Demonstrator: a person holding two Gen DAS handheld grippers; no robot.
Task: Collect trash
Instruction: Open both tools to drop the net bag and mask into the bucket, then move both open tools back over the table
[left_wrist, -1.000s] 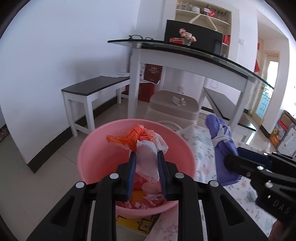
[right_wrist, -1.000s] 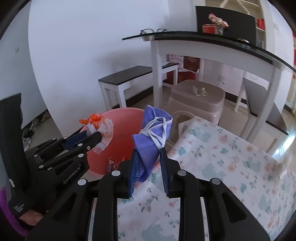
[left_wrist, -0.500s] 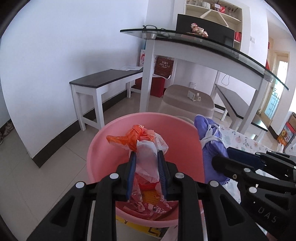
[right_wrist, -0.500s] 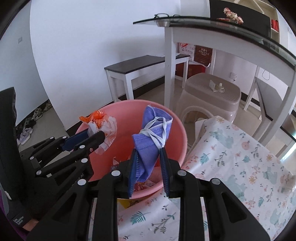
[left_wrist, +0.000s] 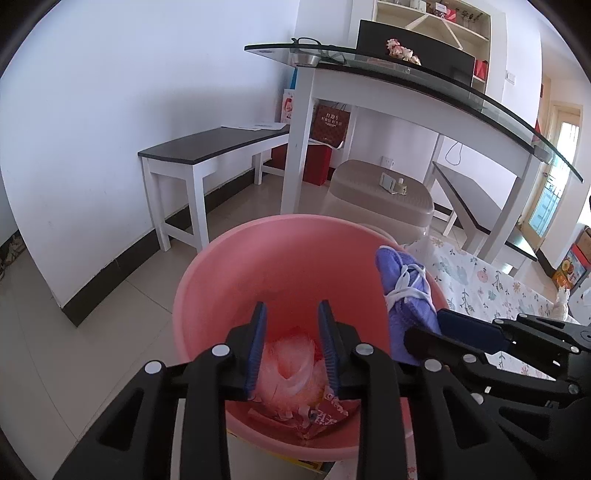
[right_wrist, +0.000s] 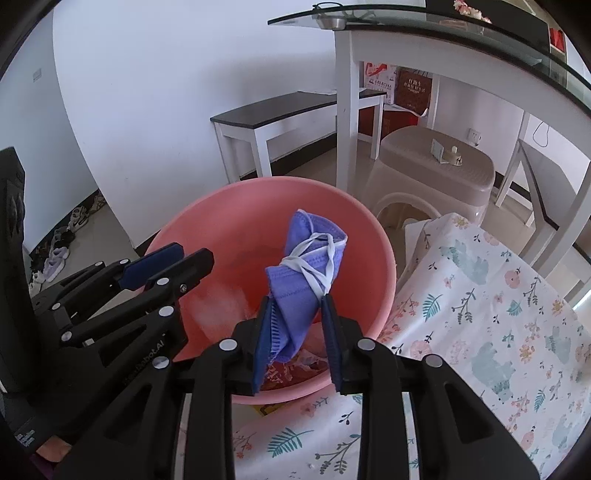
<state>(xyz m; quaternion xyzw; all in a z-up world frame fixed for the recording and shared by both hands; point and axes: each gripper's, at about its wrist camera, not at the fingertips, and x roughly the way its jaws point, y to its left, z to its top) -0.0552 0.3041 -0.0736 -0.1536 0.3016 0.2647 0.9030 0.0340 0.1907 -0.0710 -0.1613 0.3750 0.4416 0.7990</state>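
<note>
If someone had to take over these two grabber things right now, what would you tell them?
Left gripper: jaws have just been opening, nothing between them; its crumpled plastic bag now lies in the pink basin.
Right gripper: clamped on the folded purple face mask, held above the basin.
Done: bag binned with other wrappers.
Left: open the right jaws so the mask drops in, then look over the floral cloth for more trash.

White walls (left_wrist: 147, 92), tiled floor (left_wrist: 74, 350), dark-topped bench (left_wrist: 214, 147), glass-topped table (left_wrist: 406, 85).
</note>
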